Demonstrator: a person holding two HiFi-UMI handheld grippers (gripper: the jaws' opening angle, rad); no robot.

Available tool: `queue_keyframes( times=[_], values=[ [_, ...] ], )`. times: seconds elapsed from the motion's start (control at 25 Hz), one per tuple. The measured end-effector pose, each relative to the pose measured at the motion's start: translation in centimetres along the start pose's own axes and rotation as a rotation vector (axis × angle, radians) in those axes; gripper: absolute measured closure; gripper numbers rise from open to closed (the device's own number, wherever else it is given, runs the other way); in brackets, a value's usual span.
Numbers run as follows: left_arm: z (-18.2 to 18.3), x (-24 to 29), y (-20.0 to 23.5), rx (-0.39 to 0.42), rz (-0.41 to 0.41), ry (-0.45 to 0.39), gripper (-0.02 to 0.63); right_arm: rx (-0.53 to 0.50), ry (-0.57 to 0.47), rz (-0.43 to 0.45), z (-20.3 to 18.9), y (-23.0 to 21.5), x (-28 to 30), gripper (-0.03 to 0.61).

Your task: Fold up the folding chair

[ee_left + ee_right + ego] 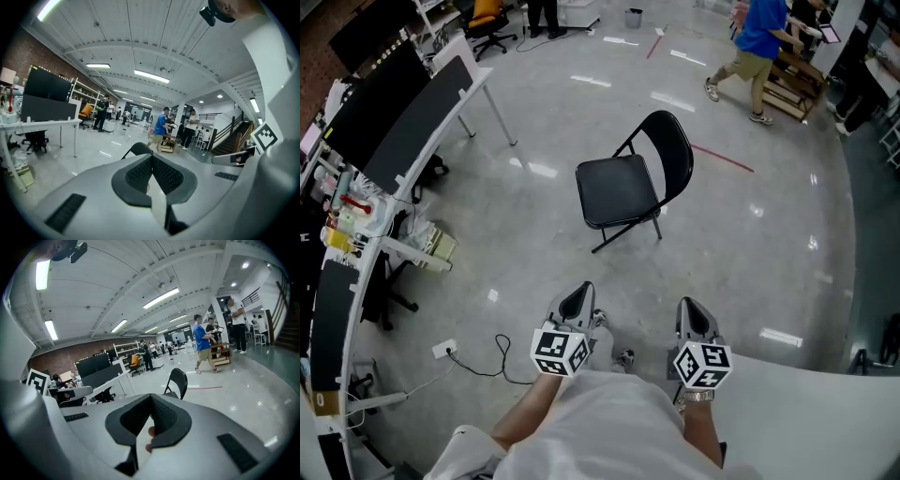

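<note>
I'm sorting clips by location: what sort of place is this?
Probably a large open-plan lab or workshop hall: polished grey concrete floor, long white desk with black divider panels along one side, and a black metal folding chair standing open in the middle.

Location type: large open-plan lab or workshop hall with office bays.

Indicators:
- Polished grey concrete floor (pixel 750 244) marked with a red tape line (pixel 722 157).
- Long white desk (pixel 457 58) with dark screens (pixel 370 89); an orange office chair (pixel 487 19) beyond it.
- Loose cable (pixel 502 356) running to a floor socket (pixel 443 350).
- Ceiling strip lights (pixel 161 297), a brick wall (pixel 65 357), open shelving (pixel 89 91) and a staircase (pixel 232 136).
- Wooden rack (pixel 787 89) beside a walking person (pixel 759 47).
</note>
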State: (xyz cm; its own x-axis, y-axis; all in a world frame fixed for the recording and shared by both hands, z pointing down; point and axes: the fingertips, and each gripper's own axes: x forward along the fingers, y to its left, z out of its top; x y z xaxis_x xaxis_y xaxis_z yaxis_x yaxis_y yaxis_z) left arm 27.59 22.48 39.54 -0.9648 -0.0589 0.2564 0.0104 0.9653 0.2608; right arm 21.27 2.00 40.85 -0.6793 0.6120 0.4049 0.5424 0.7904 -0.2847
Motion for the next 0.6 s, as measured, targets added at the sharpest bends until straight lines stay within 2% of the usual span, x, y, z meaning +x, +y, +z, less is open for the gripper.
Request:
queue_keyframes(
  times=[0.36,0.6],
  values=[
    [3.5,7.9,3.6,-0.012,-0.071,-0.02,0.601,-0.041,-0.016,-0.033,5.3,0.1,7.4,0.574],
    [6.0,10.4,5.6,-0.009,-0.105,-0.044,0.601,-0.051,-0.025,-0.044,6.9,1.6,10.3,0.574]
  ],
)
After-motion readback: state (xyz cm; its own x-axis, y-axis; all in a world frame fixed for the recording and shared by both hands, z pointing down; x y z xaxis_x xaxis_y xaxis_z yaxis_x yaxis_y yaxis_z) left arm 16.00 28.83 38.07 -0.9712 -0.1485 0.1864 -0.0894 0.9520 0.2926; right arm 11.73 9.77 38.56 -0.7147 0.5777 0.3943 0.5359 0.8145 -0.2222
